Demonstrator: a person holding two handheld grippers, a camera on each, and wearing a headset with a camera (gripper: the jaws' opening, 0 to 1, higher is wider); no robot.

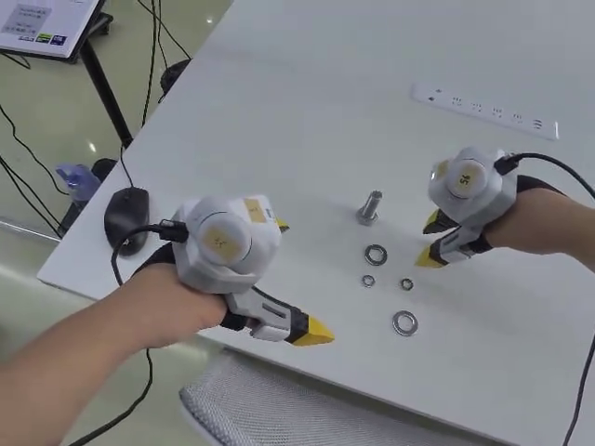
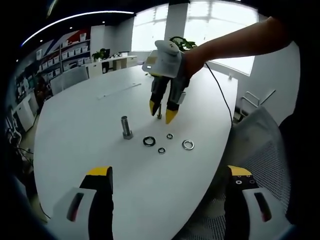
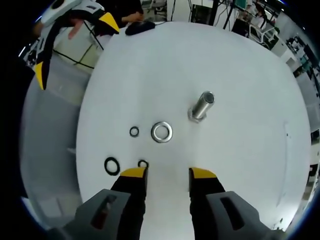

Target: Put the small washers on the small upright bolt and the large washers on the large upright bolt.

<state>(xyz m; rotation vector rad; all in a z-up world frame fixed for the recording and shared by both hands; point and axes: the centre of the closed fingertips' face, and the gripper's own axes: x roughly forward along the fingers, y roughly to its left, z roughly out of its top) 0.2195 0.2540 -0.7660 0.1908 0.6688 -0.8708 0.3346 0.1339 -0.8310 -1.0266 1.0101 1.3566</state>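
Four washers lie loose on the white table (image 1: 307,111) beside the large upright bolt (image 1: 369,206): two large washers (image 1: 376,254) and two small washers (image 1: 369,281). The right gripper (image 1: 430,242) hovers just beside them, the left gripper (image 1: 297,277) near the table's edge, both with jaws apart and empty.

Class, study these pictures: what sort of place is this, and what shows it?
Probably an open-plan office: a big white table with a power strip, a mesh chair, and more desks by large windows.
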